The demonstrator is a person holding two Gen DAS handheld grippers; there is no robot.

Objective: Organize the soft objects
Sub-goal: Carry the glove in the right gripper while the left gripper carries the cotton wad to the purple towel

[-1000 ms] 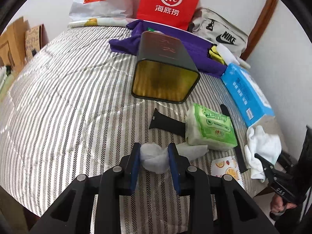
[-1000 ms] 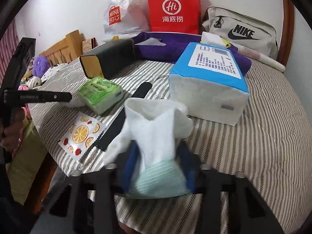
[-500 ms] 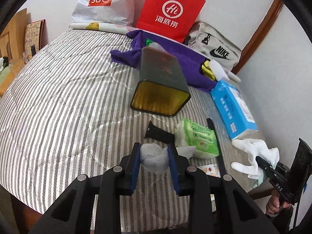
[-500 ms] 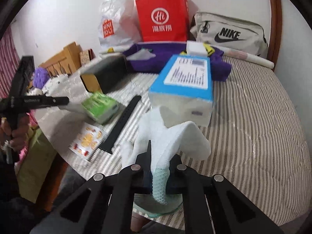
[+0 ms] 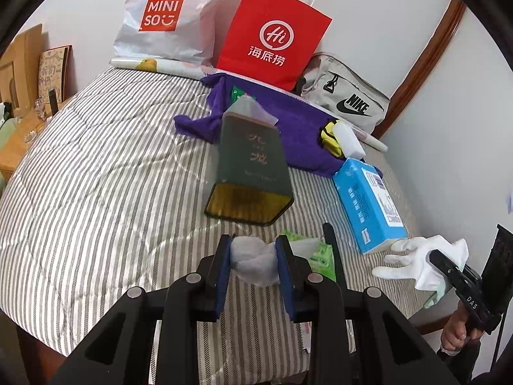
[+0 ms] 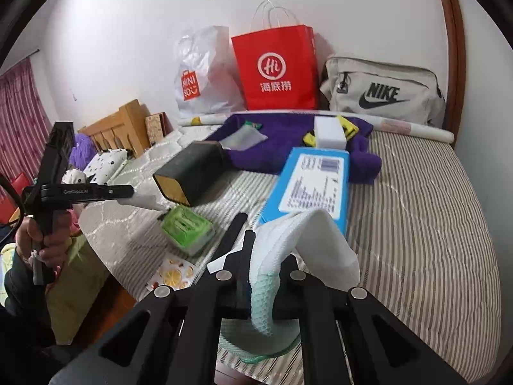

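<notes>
Left gripper point(image 5: 253, 258) clamping jaws on white wad point(image 5: 253, 261), hovering over near edge of bed point(image 5: 96, 192). Right gripper point(image 6: 267, 276) pinching glove point(image 6: 288, 243), jaws together, cuff drooping. Both looking light, limp, squashy; bunched middle giving surest hold.

Both claws are climbing off the bed: the left claw point(image 5: 253, 263) carries its white wad point(image 5: 253, 261) higher, the right claw point(image 6: 267, 276) now hoists the glove point(image 6: 298, 243) clear.

The striped bed point(image 5: 96, 192) carries a dark tin point(image 5: 251, 173) at center, purple cloth point(image 5: 288, 118) at twelve o'clock, blue tissue pack point(image 5: 368, 205) at three.
</notes>
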